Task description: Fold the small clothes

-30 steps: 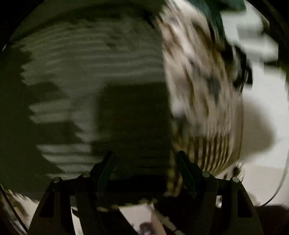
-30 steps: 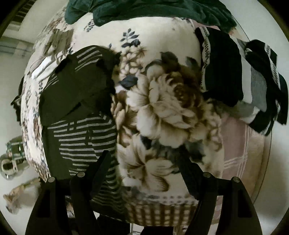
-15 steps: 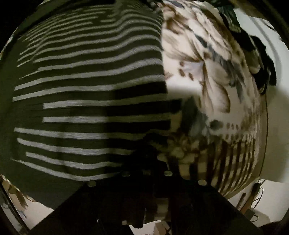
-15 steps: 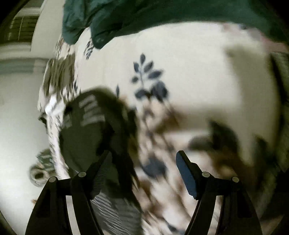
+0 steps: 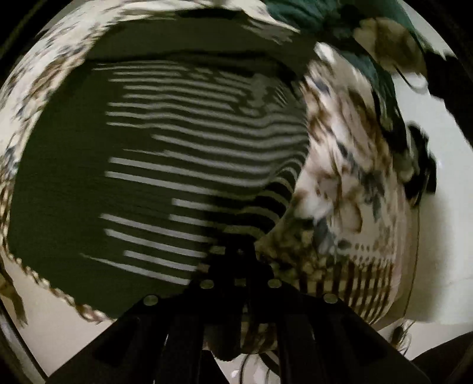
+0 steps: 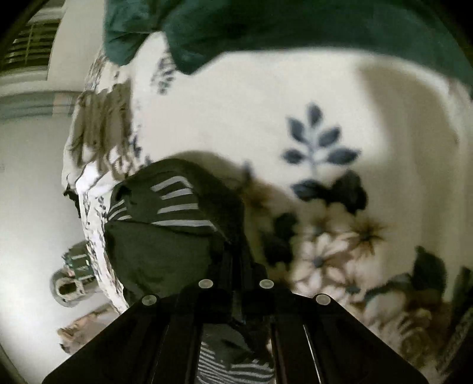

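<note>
Fabric fills the left wrist view: a dark shirt (image 5: 165,165) with pale stripes lies spread on the flowered blanket (image 5: 348,189), stretching away from the left gripper (image 5: 236,260) forward and to its left. The stripes run crosswise to the fingers, so the shirt's long axis seems to run straight ahead. The fingers are pressed together, and the shirt's near right edge bunches up into them, so they appear to be pinching that edge. To the right of the shirt the blanket is bare up to a green cloth (image 5: 340,26) at the far end. The picture is smeared by motion, so fine detail of the pinch is a judgement.

From the right wrist, the right gripper (image 6: 236,265) also has its fingers drawn together, with a dark fold of the same shirt (image 6: 165,236) rising into them; it looks to be pinching the cloth. Most of the shirt lies to this gripper's left, near the blanket's (image 6: 251,103) edge, and striped cloth also shows under the gripper body. A big green cloth (image 6: 295,26) lies ahead, well apart.

Both grippers sit on the shirt's right side, so the coming fold most likely carries that edge leftward, across the shirt's long axis.
</note>
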Demonstrator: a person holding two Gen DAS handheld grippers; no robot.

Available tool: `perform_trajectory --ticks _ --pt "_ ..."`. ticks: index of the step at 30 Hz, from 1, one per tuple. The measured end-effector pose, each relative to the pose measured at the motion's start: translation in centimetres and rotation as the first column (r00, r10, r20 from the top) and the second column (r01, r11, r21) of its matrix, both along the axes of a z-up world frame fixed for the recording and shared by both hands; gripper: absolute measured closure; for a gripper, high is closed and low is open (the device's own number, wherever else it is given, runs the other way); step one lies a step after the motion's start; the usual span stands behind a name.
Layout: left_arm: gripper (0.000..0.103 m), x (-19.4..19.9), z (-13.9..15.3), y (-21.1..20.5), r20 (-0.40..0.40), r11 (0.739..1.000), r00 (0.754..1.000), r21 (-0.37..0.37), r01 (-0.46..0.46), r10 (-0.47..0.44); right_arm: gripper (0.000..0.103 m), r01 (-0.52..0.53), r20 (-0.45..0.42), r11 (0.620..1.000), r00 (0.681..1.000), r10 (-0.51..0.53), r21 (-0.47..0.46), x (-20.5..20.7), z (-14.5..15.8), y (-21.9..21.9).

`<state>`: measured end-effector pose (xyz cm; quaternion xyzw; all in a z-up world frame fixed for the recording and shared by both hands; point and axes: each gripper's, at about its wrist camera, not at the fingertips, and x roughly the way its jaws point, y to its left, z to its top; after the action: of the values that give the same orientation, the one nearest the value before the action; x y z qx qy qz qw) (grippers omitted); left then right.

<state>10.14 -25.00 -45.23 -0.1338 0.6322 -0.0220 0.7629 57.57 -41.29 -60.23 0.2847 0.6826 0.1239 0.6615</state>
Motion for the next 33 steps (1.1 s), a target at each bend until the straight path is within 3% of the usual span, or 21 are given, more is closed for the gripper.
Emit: perform_trajectory --ticks 8,16,21,25,28,31,33 --pt "0.099 -1.4 4.5 11.0 0.071 0.975 0.974 -0.075 -0.211 0.216 0.1 -0.113 0.098 0.988 0.988 0.123 -0.103 2.5 9.6 9.4" --pt "0.1 -3.5 2.9 22.8 0.016 0.902 0.917 -0.184 -0.389 0.399 0.1 -0.177 0.136 0.964 0.969 0.206 -0.197 5.4 13.6 25.2" --pt "0.101 -4.7 1.1 28.2 -0.011 0.878 0.9 -0.213 -0.428 0.436 0.1 -0.239 0.126 0.92 0.949 0.289 -0.31 7.8 11.9 36.8" --pt "0.103 -5.9 -1.8 32.6 -0.053 0.85 0.872 -0.201 -0.487 0.487 0.101 -0.287 0.097 0.86 0.929 0.357 -0.423 9.4 8.3 44.9" --pt "0.103 -6.8 -3.5 35.0 -0.085 0.832 0.854 -0.195 -0.519 0.513 0.101 -0.299 0.085 0.83 0.921 0.379 -0.471 10.3 5.9 49.3" --pt "0.102 -7.4 -5.3 37.2 -0.146 0.793 0.837 -0.269 -0.547 0.527 0.1 -0.315 0.059 0.805 0.916 0.396 -0.502 10.7 3.9 51.4" --pt "0.1 -7.4 -5.4 37.8 -0.149 0.79 0.837 -0.278 -0.546 0.526 0.099 -0.331 -0.006 0.817 0.928 0.373 -0.472 11.1 2.1 51.3"
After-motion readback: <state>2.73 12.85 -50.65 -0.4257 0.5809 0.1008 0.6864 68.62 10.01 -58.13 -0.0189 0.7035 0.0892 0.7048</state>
